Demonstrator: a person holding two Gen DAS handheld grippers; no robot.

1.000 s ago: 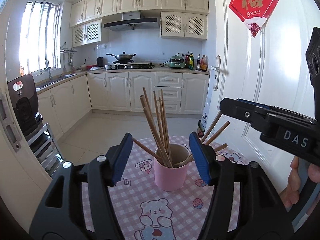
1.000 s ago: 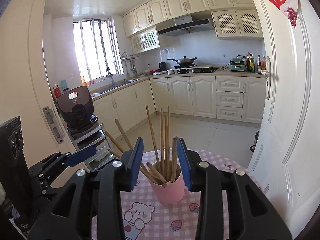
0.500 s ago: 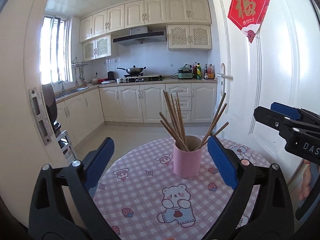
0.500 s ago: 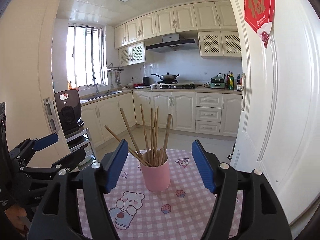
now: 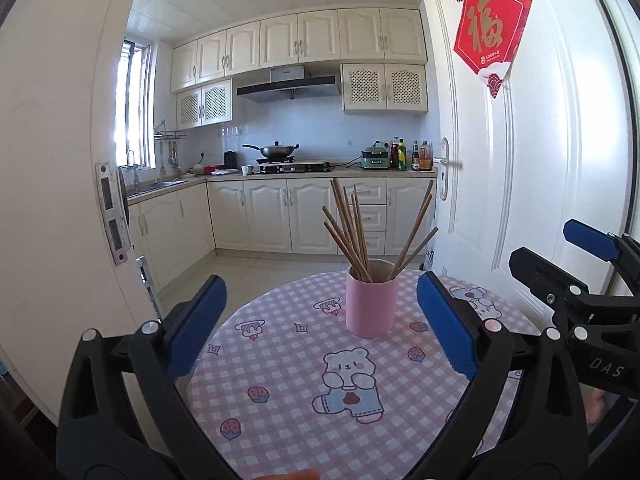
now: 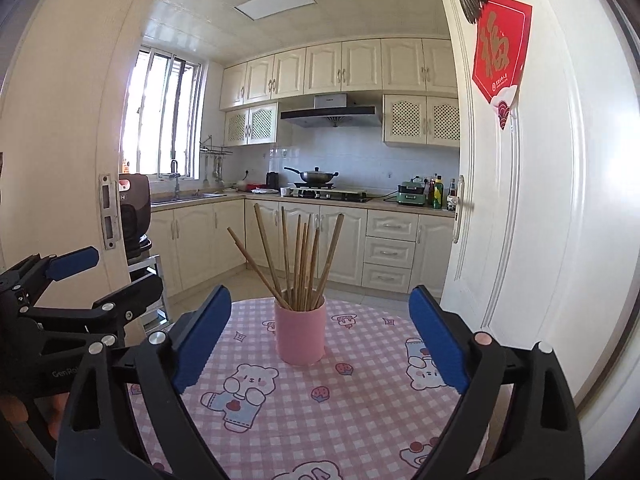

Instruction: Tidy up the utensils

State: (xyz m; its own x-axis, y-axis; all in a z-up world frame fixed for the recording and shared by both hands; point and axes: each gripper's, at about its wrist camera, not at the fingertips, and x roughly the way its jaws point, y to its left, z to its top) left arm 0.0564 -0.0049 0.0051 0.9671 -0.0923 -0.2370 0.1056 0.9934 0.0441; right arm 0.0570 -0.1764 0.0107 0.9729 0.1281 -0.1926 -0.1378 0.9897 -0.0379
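- The pink cup (image 5: 371,304) stands upright on the round surface (image 5: 400,420), near its far side, with the wooden chopsticks (image 5: 360,232) bunched inside it and fanning out above the rim.
- Left gripper (image 5: 320,328): its blue fingers (image 5: 196,326) stand spread wide with nothing between them, well short of the cup. They have just been opening.
- Right gripper (image 6: 320,334): also spread wide and holding nothing, with the cup beyond its blue fingers (image 6: 202,338). Its jaws too have just been opening further.
- The chopsticks look like thin, stiff, light sticks of brown wood, straight and slightly tapered. I'd judge them easy to lift but prone to roll or pivot if pinched at a single point near one end.
- Best hold, to my eye, is across the upper third of a stick, where it stands free of its neighbours. The ones leaning out to the side are the easiest to single out.
- The cup is a plain cylinder with a smooth matte wall, probably ceramic or plastic. It looks light enough to tip if a stick is dragged sideways against the rim, so steadying it around the wall seems wise.
- The surface wears a pink checked cloth printed with bears (image 5: 348,384) and strawberries. It looks like wipe-clean vinyl, somewhat slick, so the cup could slide on it.
- The fingers carry ribbed blue pads, which should bite well on bare wood.
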